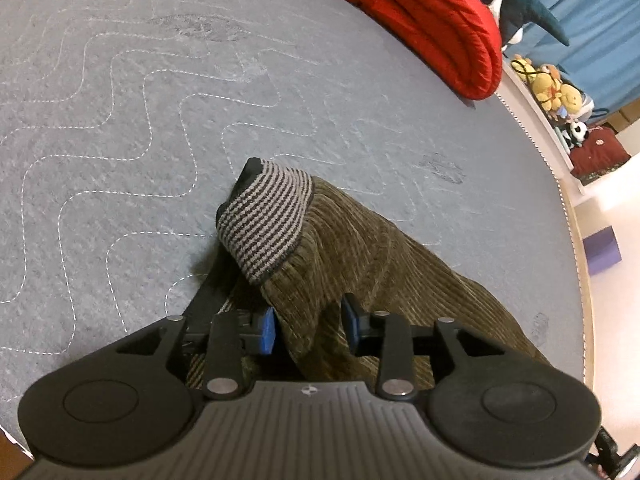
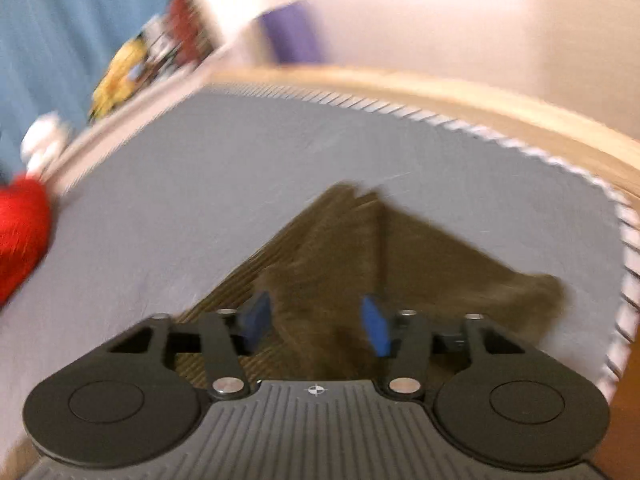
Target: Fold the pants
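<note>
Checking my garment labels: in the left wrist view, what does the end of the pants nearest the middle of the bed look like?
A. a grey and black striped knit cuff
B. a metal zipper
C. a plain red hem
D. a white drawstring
A: the olive corduroy pants end in a grey and black striped knit cuff lying on the bed.

You had a grey quilted mattress (image 1: 160,128) filling most of the left view, with wavy white stitching across it. At one o'clock a folded red quilt (image 1: 432,20) lay on its far edge. Past the edge, at two o'clock, a pile of stuffed toys (image 1: 556,92) sat near a blue curtain (image 1: 592,8), and a purple block (image 1: 602,250) stood on the floor at three o'clock. In your right view, blurred, a wooden bed frame (image 2: 500,96) ran along the mattress rim at one o'clock.
</note>
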